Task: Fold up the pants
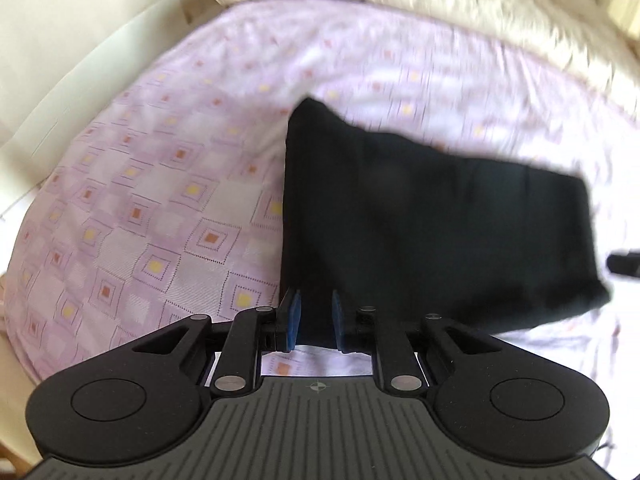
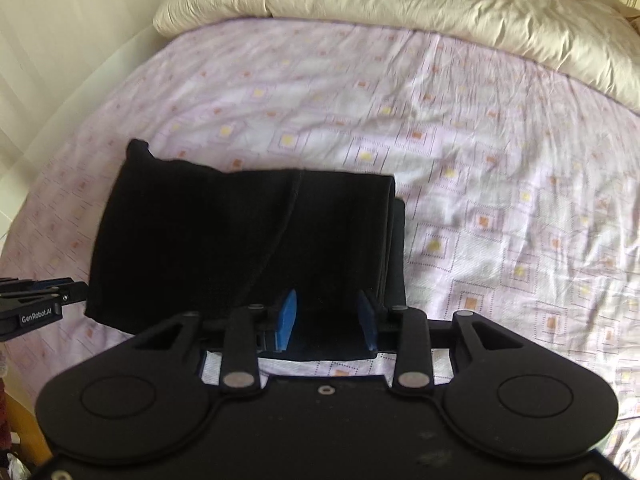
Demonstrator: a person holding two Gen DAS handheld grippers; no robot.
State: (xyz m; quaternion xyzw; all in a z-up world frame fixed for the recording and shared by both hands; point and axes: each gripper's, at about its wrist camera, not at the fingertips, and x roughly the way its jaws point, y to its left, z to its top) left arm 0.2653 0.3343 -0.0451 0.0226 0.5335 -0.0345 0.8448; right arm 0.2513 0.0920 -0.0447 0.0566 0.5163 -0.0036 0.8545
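Note:
Black pants (image 1: 420,216) lie folded into a compact rectangle on the lilac patterned bedsheet (image 1: 160,184). In the right wrist view the pants (image 2: 240,240) show stacked layers at their right edge. My left gripper (image 1: 314,316) is open, its blue pads straddling the near left edge of the pants. My right gripper (image 2: 328,320) is open, its pads over the near right edge of the pants. The left gripper also shows in the right wrist view (image 2: 40,304) at the pants' left edge. The right gripper's tip shows in the left wrist view (image 1: 624,262).
A cream duvet (image 2: 400,0) is bunched along the far side of the bed. A pale wall (image 2: 60,40) runs along the left. The sheet (image 2: 500,200) stretches to the right of the pants.

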